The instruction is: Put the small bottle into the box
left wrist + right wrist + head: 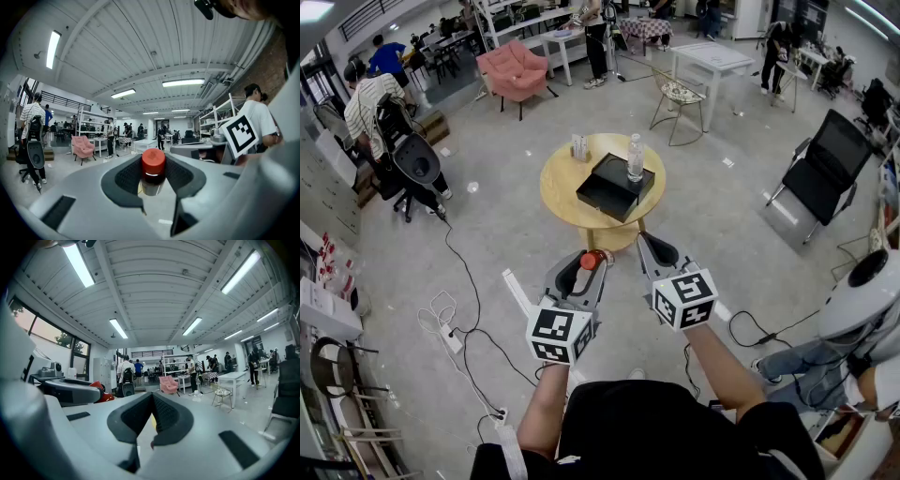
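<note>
Pinching the light, stiff, likely slick small bottle [153,164] near its top with my left tongs [153,174], right tongs [153,413] pressed together.

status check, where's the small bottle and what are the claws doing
Left claw shut on small bottle, red cap up. Right claw shut, empty. Box on table ahead; tall bottle at its far side.

A grey concrete floor [497,244] carries a round yellow table [561,193] at centre, a pink armchair [514,70] upper left, a white table [712,60] top right, and a black chair [827,169] at right, under ceiling strip lights [119,328].
</note>
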The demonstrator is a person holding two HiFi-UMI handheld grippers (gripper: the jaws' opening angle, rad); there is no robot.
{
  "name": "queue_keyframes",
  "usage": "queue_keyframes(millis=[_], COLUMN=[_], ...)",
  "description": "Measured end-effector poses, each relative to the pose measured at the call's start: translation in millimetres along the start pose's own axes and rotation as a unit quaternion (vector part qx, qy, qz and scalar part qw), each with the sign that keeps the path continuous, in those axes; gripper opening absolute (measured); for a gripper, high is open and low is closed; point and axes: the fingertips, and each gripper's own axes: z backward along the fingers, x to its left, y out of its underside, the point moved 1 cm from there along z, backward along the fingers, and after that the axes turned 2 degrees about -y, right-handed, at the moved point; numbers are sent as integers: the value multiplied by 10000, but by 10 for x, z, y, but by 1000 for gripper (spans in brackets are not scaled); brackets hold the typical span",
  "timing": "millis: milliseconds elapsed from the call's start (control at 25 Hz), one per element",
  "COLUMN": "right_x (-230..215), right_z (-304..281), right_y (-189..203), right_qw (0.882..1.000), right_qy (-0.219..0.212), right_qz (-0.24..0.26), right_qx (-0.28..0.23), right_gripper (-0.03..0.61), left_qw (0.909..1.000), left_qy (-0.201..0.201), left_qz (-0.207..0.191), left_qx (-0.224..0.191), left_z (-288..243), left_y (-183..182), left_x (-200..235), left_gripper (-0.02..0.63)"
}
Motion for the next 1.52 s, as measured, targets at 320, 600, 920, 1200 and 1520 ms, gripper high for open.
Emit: queue_keyframes(millis=[320, 600, 920, 1200, 1520], right_x=[-66, -166, -357, -574, -880], right_z=[11, -103, -441, -970, -1743], right_y=[15, 25, 58, 46, -53], right_qw=[9999, 9999, 9999, 9998, 9996], right_qy=[-90, -95, -90, -108, -63], right_qz=[26, -28, -35, -38, -122], right_qx=[43, 56, 94, 147, 232], right_gripper=[2, 2, 2, 2, 2], left_qw=[10000, 10000, 10000, 9999, 9998], left_qy=[-77, -59, -4, -15, 34], left_qz=[15, 43, 74, 110, 154], left_qx=[-33, -14, 0, 32, 111], left_z=[-75, -234, -570, -1004, -1614], left_y=[4, 25, 63, 47, -62], left_x=[-37, 20, 248, 652, 1260], left_gripper=[149, 149, 149, 149, 149])
